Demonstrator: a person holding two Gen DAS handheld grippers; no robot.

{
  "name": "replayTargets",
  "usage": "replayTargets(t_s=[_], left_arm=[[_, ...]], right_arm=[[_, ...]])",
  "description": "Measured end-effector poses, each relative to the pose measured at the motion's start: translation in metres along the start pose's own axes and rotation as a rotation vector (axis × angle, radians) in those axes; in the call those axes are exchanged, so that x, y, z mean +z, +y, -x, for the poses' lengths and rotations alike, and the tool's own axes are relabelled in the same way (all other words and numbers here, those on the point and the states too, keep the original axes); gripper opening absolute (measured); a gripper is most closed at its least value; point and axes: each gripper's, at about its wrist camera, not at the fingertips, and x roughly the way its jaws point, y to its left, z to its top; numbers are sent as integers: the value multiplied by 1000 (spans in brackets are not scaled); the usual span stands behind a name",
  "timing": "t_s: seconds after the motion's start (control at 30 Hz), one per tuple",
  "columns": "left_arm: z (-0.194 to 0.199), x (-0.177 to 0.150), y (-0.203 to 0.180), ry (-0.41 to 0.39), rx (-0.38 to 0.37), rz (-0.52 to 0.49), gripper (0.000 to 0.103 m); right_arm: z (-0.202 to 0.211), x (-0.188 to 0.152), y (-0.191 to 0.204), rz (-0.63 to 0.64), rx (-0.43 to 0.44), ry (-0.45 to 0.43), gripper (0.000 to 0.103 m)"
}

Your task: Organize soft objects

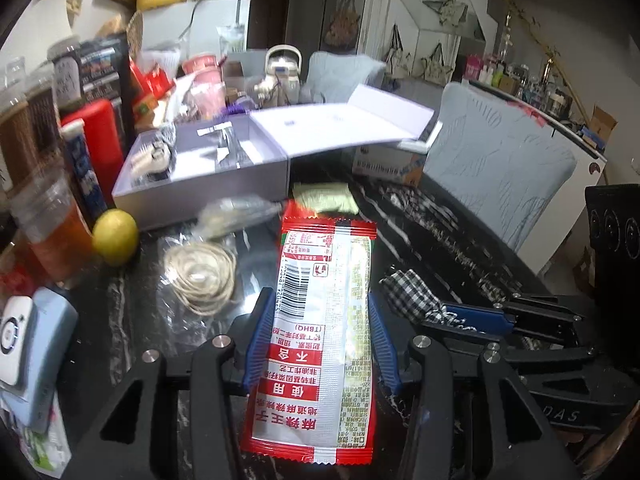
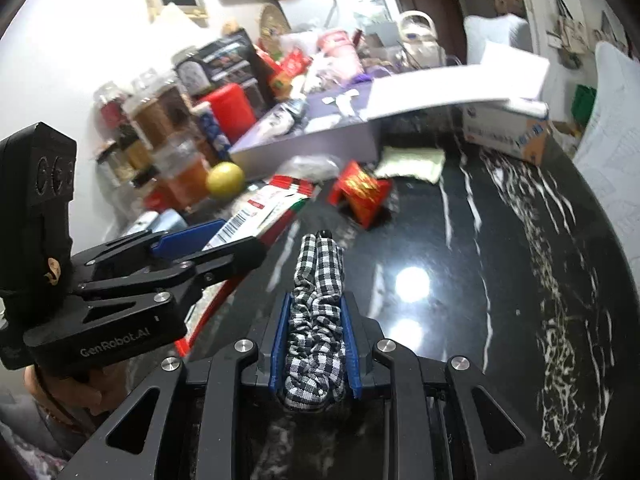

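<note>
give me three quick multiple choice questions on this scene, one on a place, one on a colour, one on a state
1. Where is the lemon?
A. by the open box's front corner
B. inside the box
C. in a gripper

2. The cloth scrunchie is:
A. plain red
B. black and white checked
C. yellow

3. The left gripper is:
A. open, empty
B. shut on the snack packet
C. out of view

Answers:
1 A: it sits on the table beside the grey box.
2 B: the check pattern shows between the right gripper fingers.
3 B: blue pads press both packet edges.
</note>
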Motion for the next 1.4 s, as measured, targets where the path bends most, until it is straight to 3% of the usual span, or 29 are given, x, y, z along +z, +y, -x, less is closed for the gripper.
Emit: replayTargets(t_s=[0.4,0.73,1.1,1.4], left_arm=[[45,41,10,-152,37,-6,46],[59,94,23,-292,78,-24,46],[34,162,43,-376,96,-50,46],[0,207,66,-427,134,-41,46]], right_arm=[[31,48,39,123,26,-125,24],[39,114,53,190,46,-236,24],[31,191,50,258,45,-322,24],[0,242,38,266,27,-358,24]])
